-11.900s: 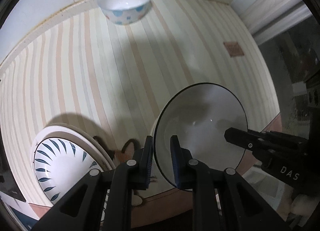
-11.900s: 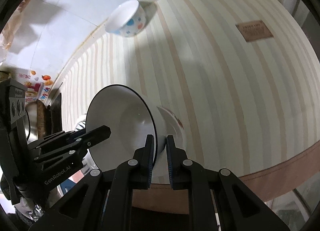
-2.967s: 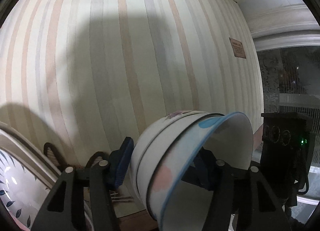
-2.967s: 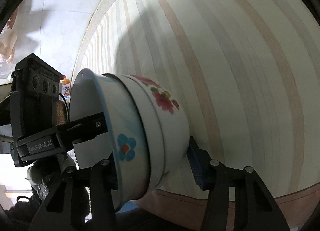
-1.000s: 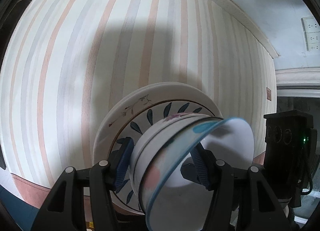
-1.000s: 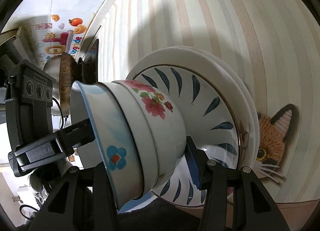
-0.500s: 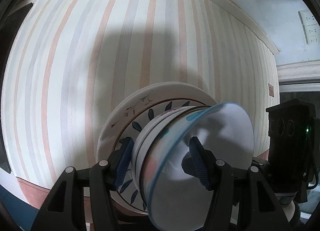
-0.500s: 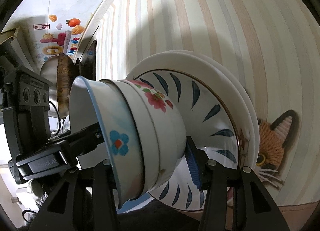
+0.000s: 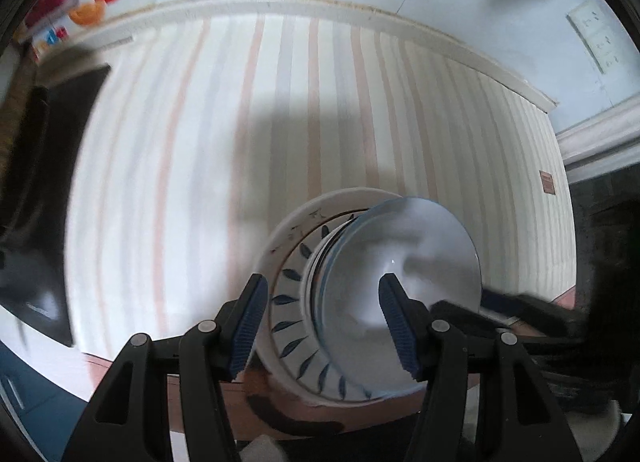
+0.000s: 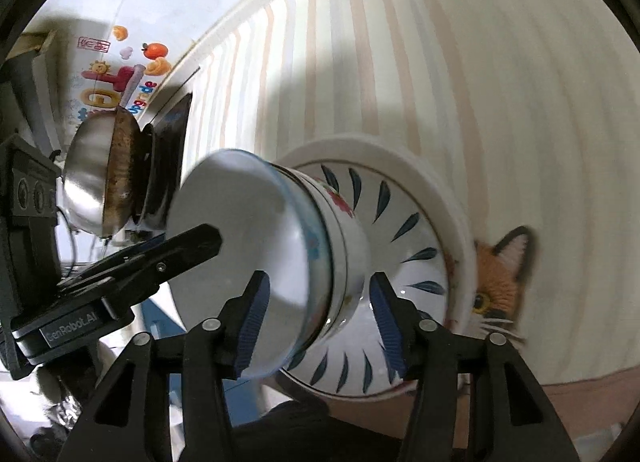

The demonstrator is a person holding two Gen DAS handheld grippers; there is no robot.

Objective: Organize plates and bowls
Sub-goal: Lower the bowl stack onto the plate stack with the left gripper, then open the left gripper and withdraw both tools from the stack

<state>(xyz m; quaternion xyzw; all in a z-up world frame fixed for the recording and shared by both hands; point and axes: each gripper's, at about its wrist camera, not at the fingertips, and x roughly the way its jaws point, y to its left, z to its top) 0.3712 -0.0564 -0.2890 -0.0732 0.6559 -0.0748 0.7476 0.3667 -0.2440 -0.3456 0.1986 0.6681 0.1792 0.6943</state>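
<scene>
A stack of nested bowls (image 9: 396,274) with a blue-rimmed bowl on top sits on the plate stack (image 9: 288,282), whose top plate has blue leaf marks. In the right wrist view the bowls (image 10: 280,262), one with red flowers, rest on the same plates (image 10: 412,238). My left gripper (image 9: 324,326) is open, its fingers apart on either side of the bowls without touching them. My right gripper (image 10: 316,318) is open too, its fingers just off the bowl walls. The left gripper also shows in the right wrist view (image 10: 120,274).
The plates lie on a striped cloth (image 9: 200,142) near the table's front edge. A fox-face coaster (image 10: 500,282) lies partly under the plates. A steel pan (image 10: 96,178) and a dark slab (image 9: 60,182) stand at the left.
Both grippers have opened and let go of the bowl stack, which now rests on the plates. Both have drawn back a little and the views have tilted up.
</scene>
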